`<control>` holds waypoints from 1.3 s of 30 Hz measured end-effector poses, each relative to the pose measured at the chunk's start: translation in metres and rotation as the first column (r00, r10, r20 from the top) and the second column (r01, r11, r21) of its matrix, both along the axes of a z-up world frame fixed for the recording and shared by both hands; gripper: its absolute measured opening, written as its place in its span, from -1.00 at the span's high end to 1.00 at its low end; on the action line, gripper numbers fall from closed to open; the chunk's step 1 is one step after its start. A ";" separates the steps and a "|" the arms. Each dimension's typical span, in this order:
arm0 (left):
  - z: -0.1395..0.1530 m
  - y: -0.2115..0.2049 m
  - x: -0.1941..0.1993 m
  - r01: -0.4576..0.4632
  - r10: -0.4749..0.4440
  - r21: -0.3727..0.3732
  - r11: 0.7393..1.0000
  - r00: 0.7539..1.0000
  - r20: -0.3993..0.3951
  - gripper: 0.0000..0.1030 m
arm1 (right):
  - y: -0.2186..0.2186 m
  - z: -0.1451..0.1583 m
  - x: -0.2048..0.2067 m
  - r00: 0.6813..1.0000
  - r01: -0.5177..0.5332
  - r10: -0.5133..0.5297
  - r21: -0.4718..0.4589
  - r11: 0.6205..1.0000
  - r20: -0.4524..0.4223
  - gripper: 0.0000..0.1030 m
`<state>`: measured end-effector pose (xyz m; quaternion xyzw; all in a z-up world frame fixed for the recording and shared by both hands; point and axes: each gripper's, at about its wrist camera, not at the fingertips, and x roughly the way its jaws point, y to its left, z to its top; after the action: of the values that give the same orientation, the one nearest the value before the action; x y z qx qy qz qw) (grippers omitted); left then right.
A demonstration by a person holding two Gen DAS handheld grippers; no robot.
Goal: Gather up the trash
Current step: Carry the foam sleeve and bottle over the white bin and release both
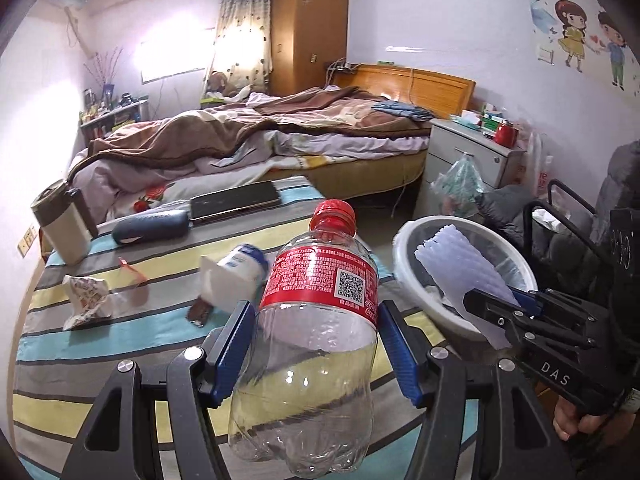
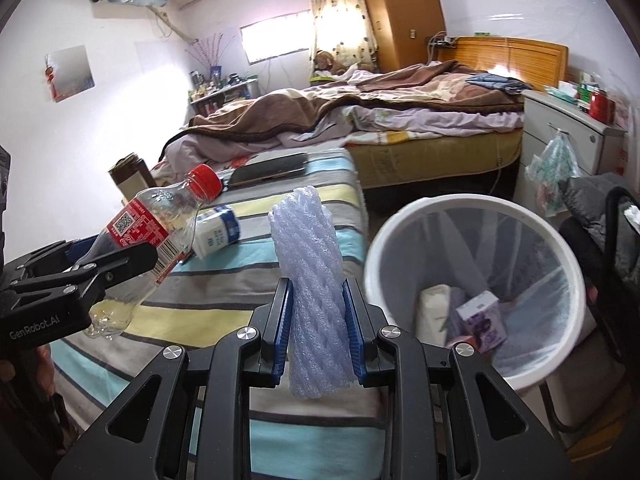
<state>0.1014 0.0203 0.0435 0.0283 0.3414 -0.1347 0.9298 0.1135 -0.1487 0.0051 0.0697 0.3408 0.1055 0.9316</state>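
1. Clearly, the left gripper [image 1: 316, 344] has its blue pads pressed on both sides of an empty clear plastic bottle [image 1: 316, 320] with a red cap and red label; the jaws stand about half apart, filled by the bottle's body.
2. In the right wrist view that same bottle hangs tilted, cap uppermost, above the near edge of the striped cloth [image 2: 280, 216] that covers the table.
3. The right gripper [image 2: 318, 332] is clamped narrowly on a pale lilac foam net sleeve [image 2: 308, 280], which stands upright between its pads.
4. A white trash bin [image 2: 404, 224] lined with a clear bag sits just beside the table's right edge; the foam sleeve is near its rim but not over the opening in the right wrist view.
5. Inside the bin lie a small purple carton [image 2: 482, 320] and a whitish roll [image 2: 434, 308].
6. On the cloth rest a tipped white bottle [image 1: 240, 272] with a blue band, a crumpled wrapper [image 1: 86, 294], a small red scrap [image 1: 130, 268], a dark case [image 1: 150, 226], a tablet [image 1: 234, 200] and a beige tumbler [image 1: 60, 220] at the far left corner.
7. Behind the table is an unmade bed [image 1: 260, 136] with brown blankets, and a white nightstand [image 1: 468, 152] stands to its right.
8. A person's hand [image 1: 572, 420] grips the right tool's handle at the lower right of the left wrist view.
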 end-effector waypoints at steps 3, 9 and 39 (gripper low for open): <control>-0.001 -0.016 0.001 0.025 -0.025 -0.001 1.000 1.000 -0.001 -0.23 | -0.009 0.002 -0.003 1.000 0.025 -0.025 -0.002 1.000 0.007 0.46; 0.003 -0.052 0.003 0.076 -0.077 0.022 0.997 0.997 0.024 -0.23 | -0.036 0.002 -0.009 0.996 0.089 -0.090 0.003 0.996 0.008 0.46; -0.045 -0.178 0.062 0.236 -0.235 -0.001 0.972 0.968 -0.088 -0.24 | -0.117 -0.018 0.020 0.959 0.257 -0.268 -0.116 0.959 -0.088 0.46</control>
<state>0.1632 -0.1577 -0.0018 0.0672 0.3766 -0.2435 0.8913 0.1340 -0.2659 -0.0129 0.0713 0.3812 -0.0405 0.9209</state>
